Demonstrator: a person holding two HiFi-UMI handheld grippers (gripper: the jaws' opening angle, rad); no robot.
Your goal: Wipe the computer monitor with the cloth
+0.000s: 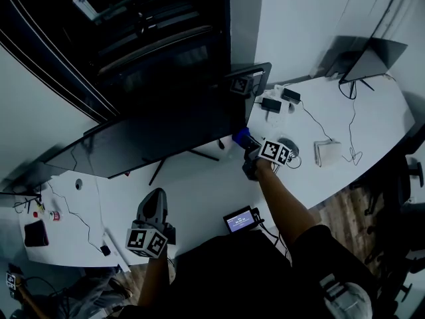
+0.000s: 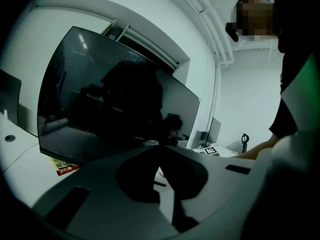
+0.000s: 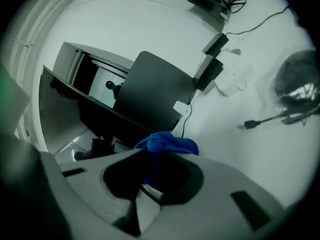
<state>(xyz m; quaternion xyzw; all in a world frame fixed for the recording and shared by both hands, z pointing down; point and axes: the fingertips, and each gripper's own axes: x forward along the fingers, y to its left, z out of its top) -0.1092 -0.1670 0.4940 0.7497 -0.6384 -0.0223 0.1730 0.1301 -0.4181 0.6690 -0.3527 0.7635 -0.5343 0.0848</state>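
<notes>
The wide, curved computer monitor [image 1: 159, 111] stands on thin dark legs on a smooth white desk [image 1: 199, 191], its glossy screen black and unlit. At the screen's lower right corner the right gripper [image 1: 246, 148] has its jaws pinched together on a crumpled blue cloth [image 1: 241, 137]. In the right gripper view the soft fabric bunches out above the closed tips [image 3: 150, 154], and the cloth [image 3: 167, 145] sits just beside the monitor's edge. The person's bare right forearm [image 1: 285, 205] reaches forward from a black sleeve.

The left gripper [image 1: 153, 201] is held low near the desk's front edge, below the screen. Its jaws meet at the tips with nothing between them [image 2: 160, 151]. A small device with a lit screen [image 1: 239, 220] lies near the front edge, and thin black cables trail across the desk at right.
</notes>
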